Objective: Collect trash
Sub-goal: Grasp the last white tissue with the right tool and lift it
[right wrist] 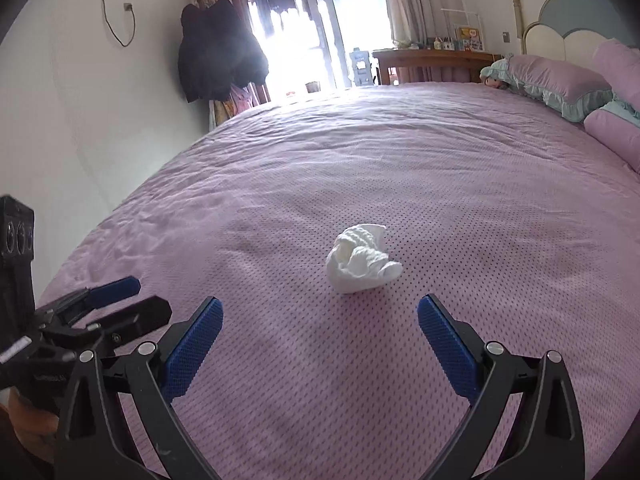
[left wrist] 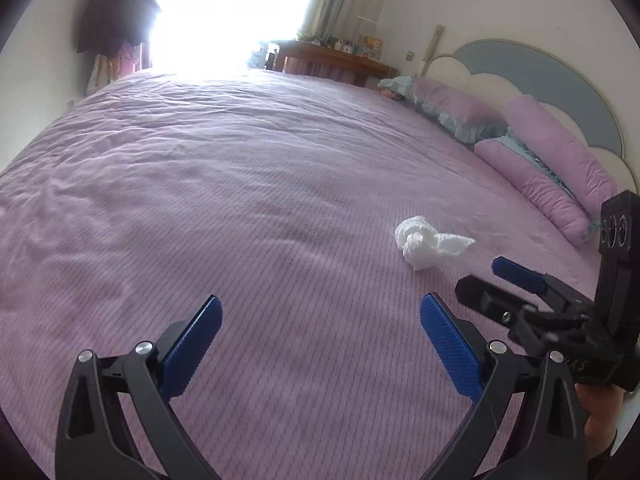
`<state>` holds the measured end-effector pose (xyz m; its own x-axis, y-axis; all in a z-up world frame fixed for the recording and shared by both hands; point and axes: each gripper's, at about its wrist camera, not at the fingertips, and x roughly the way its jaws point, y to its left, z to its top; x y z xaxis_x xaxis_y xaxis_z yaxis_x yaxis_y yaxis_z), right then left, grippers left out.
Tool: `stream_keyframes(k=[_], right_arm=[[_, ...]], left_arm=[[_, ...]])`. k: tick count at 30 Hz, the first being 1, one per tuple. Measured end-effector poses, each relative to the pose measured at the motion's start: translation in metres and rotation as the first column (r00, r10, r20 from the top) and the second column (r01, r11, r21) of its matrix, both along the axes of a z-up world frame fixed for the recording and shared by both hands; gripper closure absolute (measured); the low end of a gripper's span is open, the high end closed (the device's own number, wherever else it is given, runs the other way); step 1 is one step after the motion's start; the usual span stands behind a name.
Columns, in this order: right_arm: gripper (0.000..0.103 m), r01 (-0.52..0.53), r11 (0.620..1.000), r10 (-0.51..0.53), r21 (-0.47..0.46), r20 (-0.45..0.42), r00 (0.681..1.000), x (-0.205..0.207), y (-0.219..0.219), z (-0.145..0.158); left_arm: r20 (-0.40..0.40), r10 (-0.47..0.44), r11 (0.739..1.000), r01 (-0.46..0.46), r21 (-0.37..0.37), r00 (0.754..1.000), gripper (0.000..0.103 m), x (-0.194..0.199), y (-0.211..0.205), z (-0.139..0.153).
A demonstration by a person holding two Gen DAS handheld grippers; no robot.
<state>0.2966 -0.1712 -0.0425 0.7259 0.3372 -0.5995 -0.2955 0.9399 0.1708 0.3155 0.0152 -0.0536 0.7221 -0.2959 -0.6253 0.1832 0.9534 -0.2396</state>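
A crumpled white tissue (right wrist: 362,262) lies on the pink bedspread (right wrist: 400,184). In the right wrist view it sits just ahead of my right gripper (right wrist: 320,312), which is open and empty, a little right of centre between the blue pads. In the left wrist view the tissue (left wrist: 428,246) lies ahead and to the right of my left gripper (left wrist: 320,312), which is open and empty. The right gripper (left wrist: 486,276) shows at the right of the left wrist view, and the left gripper (right wrist: 140,296) at the left of the right wrist view.
Pink pillows (left wrist: 560,160) with teal frills lean on the headboard (left wrist: 532,76) at the right. A wooden desk (right wrist: 436,62) stands beyond the bed. Dark coats (right wrist: 216,52) hang on the left wall by a bright glass door (right wrist: 296,28).
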Motion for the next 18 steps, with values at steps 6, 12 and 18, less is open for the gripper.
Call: stream_keyframes(k=[6,12,18], right_arm=[[0.009,-0.016,1.0,0.018,0.018,-0.077,0.997,0.045,-0.006,-0.011],[0.021,-0.06,0.995,0.074,0.083,-0.169,0.983,0.078,-0.004,-0.025],[0.073,-0.095,0.986,0.12,0.138,-0.189,0.975,0.08,-0.016,-0.03]], left_arm=[[-0.031,0.003,1.0,-0.004,-0.022,1.0,0.004,0.042,0.015,-0.005],[-0.098,-0.057,0.992,0.045,-0.115,0.994,0.004,0.073,0.025,-0.019],[-0.108,-0.054,0.99,0.04,-0.132,0.993,0.004,0.071,0.028,-0.025]])
